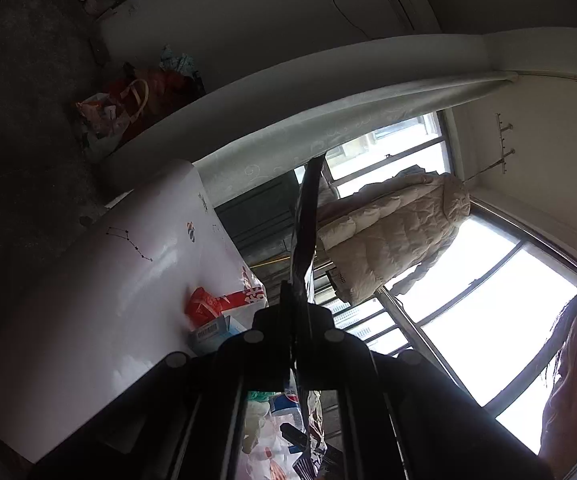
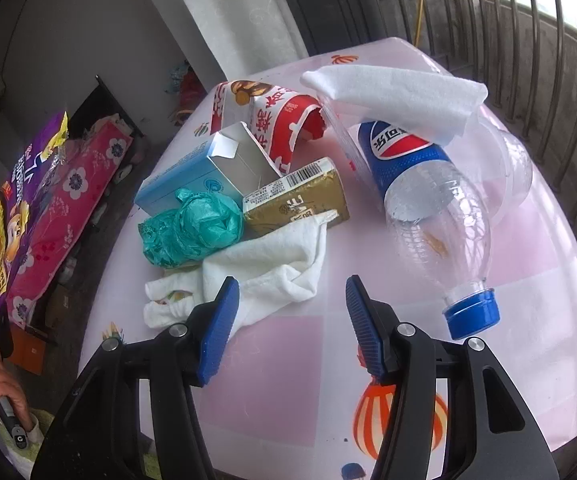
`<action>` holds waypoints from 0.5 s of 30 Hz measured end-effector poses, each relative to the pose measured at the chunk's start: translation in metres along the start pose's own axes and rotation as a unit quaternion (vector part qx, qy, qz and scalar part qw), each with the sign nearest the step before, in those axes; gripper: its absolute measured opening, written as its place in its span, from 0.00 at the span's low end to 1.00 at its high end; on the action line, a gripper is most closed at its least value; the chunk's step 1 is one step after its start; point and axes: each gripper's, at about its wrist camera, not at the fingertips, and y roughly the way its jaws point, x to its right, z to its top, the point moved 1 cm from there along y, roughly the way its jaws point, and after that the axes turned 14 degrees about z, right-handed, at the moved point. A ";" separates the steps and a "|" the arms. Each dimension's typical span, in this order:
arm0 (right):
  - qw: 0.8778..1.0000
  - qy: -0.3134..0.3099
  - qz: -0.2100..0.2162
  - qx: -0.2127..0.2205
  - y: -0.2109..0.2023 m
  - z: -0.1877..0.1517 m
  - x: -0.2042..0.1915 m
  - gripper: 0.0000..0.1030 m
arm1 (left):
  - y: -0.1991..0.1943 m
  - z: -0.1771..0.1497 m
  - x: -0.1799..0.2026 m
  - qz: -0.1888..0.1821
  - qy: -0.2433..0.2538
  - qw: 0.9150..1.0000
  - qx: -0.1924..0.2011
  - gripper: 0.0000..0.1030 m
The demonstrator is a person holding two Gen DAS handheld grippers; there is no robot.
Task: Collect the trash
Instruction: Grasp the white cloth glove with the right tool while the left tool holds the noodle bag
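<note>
My left gripper (image 1: 298, 304) is shut on the edge of a black trash bag (image 1: 305, 224), which stands up from the jaws as a thin dark strip. Below the jaws, bottles and wrappers (image 1: 276, 420) show inside the bag. My right gripper (image 2: 292, 284) hovers open over the pink table (image 2: 288, 360), tilted down. A crumpled white cloth (image 2: 272, 268) lies just ahead, partly behind its left pad (image 2: 218, 328). Beyond lie a teal plastic wad (image 2: 192, 228), a gold carton (image 2: 296, 196), a blue box (image 2: 192, 172), a red-and-white wrapper (image 2: 276, 120) and an empty Pepsi bottle (image 2: 428, 200).
A white paper towel (image 2: 400, 96) rests on the bottle and a clear cup (image 2: 516, 164). A purple snack packet (image 2: 16, 208) and a hand (image 2: 0, 384) are at the left edge. A window with a pale coat (image 1: 392, 232) hanging in front of it faces the left gripper.
</note>
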 end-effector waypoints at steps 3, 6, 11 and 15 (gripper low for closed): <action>1.000 0.028 -0.002 0.000 0.015 0.006 0.004 0.51 | -0.001 0.002 -0.003 -0.001 -0.001 1.000 0.002 0.01; 0.999 0.037 -0.014 -0.001 0.029 0.010 0.007 0.51 | -0.001 0.003 -0.010 -0.002 -0.004 1.000 0.002 0.01; 0.999 0.042 -0.021 -0.014 0.040 0.010 0.010 0.35 | -0.004 0.002 -0.019 -0.002 -0.007 1.000 -0.001 0.01; 0.999 0.043 -0.010 -0.018 0.036 0.007 0.008 0.09 | -0.010 0.001 -0.019 -0.003 -0.006 1.000 0.000 0.01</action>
